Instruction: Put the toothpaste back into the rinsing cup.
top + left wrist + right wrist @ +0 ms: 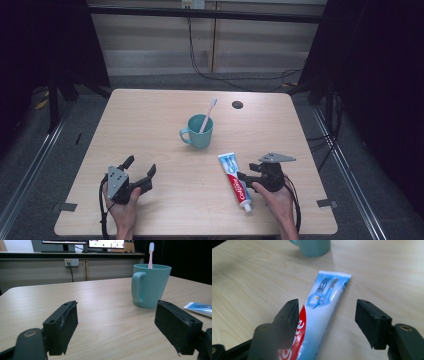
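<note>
High view: the right hand [278, 199] holds the right gripper [241, 176] low at the table's [150, 125] near right edge, its jaws apart and pointing left across the toothpaste tube [236, 180], which lies flat between them. The left gripper [141, 170], jaws wide and empty, points forward toward the teal mug [199, 132].

The toothpaste tube [236, 181] at the lower right of the high view bears white Colgate lettering on its red band. In the right gripper view only the letters "te" show, at the lower left; its blue print is unreadable.
</note>
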`<act>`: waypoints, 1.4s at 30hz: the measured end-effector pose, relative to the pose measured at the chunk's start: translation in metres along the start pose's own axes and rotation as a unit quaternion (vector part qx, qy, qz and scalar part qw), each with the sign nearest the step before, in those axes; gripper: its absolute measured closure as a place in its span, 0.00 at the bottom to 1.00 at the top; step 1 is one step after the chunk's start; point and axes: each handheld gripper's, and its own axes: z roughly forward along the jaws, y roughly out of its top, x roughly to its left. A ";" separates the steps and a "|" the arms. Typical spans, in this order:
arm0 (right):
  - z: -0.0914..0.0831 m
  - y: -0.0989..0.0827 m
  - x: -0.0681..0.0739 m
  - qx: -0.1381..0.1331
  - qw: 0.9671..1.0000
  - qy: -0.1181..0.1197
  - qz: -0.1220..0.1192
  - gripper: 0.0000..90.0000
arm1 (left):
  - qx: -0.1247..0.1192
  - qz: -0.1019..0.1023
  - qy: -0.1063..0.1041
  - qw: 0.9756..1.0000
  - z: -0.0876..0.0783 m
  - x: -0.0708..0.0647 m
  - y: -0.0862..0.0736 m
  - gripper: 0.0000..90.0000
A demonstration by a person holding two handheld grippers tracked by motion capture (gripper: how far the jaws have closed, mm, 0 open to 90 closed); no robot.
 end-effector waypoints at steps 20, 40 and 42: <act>0.019 0.026 -0.001 0.146 0.989 0.027 0.022 0.45 | -0.005 -0.003 -0.001 1.000 -0.002 0.002 -0.001 0.21; 0.044 0.044 0.005 0.243 0.970 0.019 0.018 0.45 | -0.006 -0.002 -0.002 1.000 -0.002 0.001 -0.001 0.21; 0.045 0.045 0.007 0.248 0.968 0.014 0.020 0.45 | -0.006 -0.001 -0.002 1.000 -0.002 0.001 -0.001 0.21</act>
